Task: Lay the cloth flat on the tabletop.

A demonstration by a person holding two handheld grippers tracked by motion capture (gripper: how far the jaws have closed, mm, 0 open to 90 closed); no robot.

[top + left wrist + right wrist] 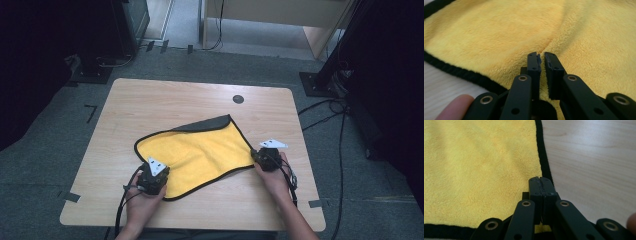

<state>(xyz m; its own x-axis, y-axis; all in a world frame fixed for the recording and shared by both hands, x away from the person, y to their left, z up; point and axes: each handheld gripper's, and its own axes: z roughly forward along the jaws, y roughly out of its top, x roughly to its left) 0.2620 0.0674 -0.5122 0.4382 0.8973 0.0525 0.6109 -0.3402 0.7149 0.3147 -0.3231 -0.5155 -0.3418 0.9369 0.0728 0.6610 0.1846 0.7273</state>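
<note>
A yellow cloth [200, 150] with black edging lies on the wooden table [150, 100]; a grey underside strip shows folded over at its far edge. My left gripper [154, 171] is at the cloth's near left edge. In the left gripper view its jaws [541, 58] stand almost together, pinching a raised fold of yellow pile [486, 32]. My right gripper [257, 156] is at the cloth's right corner. In the right gripper view it [540, 180] is shut on the cloth [474, 165] just inside the black border.
A small dark round disc [238, 99] sits near the table's far edge. Bare wood [594, 157] lies right of the cloth. Black stands and cables [325, 107] are on the floor at the right, another stand [95, 70] at the far left.
</note>
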